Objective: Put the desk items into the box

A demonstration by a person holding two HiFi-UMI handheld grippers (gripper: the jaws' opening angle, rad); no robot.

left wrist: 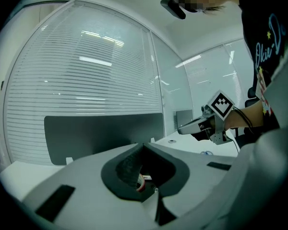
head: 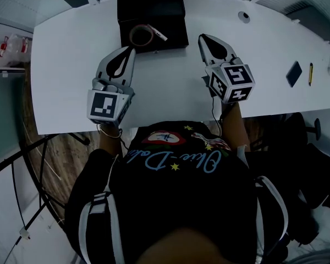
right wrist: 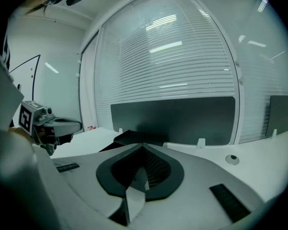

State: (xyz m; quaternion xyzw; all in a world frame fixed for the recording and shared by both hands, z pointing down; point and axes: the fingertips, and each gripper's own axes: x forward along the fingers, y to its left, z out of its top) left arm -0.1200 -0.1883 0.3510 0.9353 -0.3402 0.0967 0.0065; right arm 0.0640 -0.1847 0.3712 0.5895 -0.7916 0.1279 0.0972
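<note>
Head view: black box stands open at the far edge of the white desk. In it lie a brownish ring and, just right of the ring, a short white stick. Left gripper points at the box's front-left corner; contact cannot be told. Right gripper lies just right of the box, apart from it. Well right of the box, out on the desk, a dark slab and a yellow pen lie side by side. Left gripper view: left gripper has its jaws closed tip to tip, nothing held. A red-and-white scrap shows through the gap behind the tips, too small to name. The right gripper floats to the right. Right gripper view: right gripper has its jaws closed, empty. The box sits just beyond the tips, slightly left, and the left gripper is left of the box.
</note>
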